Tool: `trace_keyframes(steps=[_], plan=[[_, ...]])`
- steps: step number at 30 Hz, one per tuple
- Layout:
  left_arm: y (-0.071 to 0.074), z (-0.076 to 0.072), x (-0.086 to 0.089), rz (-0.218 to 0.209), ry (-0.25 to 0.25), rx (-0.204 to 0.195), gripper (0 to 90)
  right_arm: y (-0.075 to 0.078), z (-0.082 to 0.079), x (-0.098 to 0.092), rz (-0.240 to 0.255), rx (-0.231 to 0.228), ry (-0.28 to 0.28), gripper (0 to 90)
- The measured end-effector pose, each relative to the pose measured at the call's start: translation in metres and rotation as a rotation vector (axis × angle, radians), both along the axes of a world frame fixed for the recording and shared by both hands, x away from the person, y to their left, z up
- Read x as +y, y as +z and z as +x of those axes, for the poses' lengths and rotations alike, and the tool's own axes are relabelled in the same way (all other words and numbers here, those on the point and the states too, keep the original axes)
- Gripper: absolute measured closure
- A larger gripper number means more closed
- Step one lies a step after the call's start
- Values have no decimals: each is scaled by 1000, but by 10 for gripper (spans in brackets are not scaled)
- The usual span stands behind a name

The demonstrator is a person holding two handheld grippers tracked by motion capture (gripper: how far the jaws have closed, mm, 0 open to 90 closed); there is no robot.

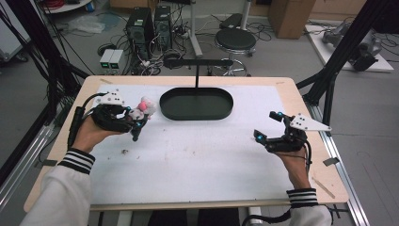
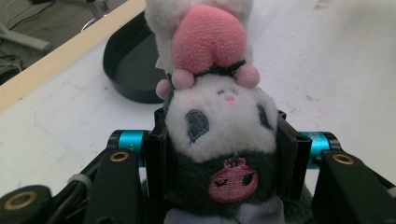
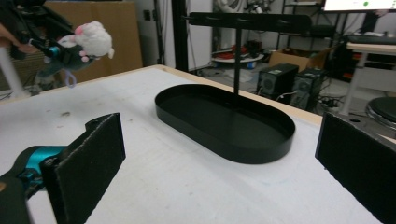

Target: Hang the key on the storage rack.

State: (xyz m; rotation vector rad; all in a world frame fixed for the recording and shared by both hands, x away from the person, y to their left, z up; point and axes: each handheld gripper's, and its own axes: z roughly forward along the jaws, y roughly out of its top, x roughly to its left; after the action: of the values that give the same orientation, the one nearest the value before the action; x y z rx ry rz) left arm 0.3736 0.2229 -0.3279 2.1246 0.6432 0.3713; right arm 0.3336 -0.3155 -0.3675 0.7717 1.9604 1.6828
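Observation:
A small plush toy (image 1: 142,109), white, pink and dark grey, is lifted above the left part of the white mat. My left gripper (image 1: 136,120) is shut on it. In the left gripper view the plush toy (image 2: 219,126) is squeezed between the two black jaws, its pink part pointing away. My right gripper (image 1: 267,126) hangs open over the right side of the mat with nothing between its pads (image 3: 91,163). A black oval tray (image 1: 226,112) lies at the mat's far middle, between the two grippers. From the right gripper view the plush toy (image 3: 91,39) appears far off to the left.
A thin black T-shaped stand (image 1: 196,66) rises behind the tray, seen again as the stand (image 3: 238,28) beyond the tray (image 3: 261,149). The white mat (image 1: 197,155) covers a wooden table (image 1: 301,103). Stools, computers and cables stand on the floor beyond.

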Motion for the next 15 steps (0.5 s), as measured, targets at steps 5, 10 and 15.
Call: trace_keyframes(steps=[5,10,15], plan=[[2,2,-6,-28,-40,2,490,14,8,12,-25,19,61,5],[4,2,-14,-40,-81,-1,490,26,15,26,-56,30,131,5],[6,3,-24,-41,-124,0,490,37,24,41,-98,38,207,5]])
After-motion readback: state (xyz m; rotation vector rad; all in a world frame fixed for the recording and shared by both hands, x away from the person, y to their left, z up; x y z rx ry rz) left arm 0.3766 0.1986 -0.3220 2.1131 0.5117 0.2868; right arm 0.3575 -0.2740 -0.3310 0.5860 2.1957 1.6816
